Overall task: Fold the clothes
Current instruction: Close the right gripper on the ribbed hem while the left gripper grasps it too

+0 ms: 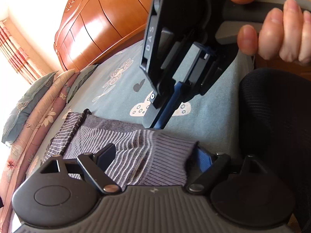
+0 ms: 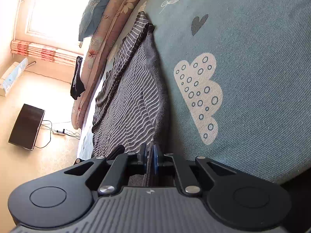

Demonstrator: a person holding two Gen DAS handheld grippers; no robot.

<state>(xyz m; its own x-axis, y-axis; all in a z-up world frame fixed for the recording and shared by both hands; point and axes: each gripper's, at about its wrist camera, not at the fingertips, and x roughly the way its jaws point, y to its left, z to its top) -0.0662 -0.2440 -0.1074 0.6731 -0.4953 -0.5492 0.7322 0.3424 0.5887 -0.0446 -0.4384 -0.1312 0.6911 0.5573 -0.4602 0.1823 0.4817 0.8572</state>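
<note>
The bed takes up most of the room: a teal bedsheet (image 2: 252,58) printed with clouds and hearts, a wooden headboard (image 1: 93,25) at the far end, and floral pillows (image 1: 38,104) stacked along one side. On the sheet lies the striped grey sweater (image 2: 132,101), partly folded, its dark-edged layer doubled over near the pillows.

Both claws have hold of it. The right gripper (image 2: 149,157) is pinched tight on an edge of the knit, the fabric standing between its blue pads. The left gripper (image 1: 155,155) stands wide, the ribbed hem (image 1: 167,155) bunched between its spread fingers; it looks open, more cradling than clamping.

To fold well from here, I would say the left needs a firm bite on the hem first, then both should lift level and carry the edge across together, keeping the cloth taut so no crease sets crooked.

Little blocks the way. The pillows crowd the far side, and the grippers sit close together, so they may knock. On the floor beyond are a dark box (image 2: 27,126) and a power strip (image 2: 58,132), well clear.
</note>
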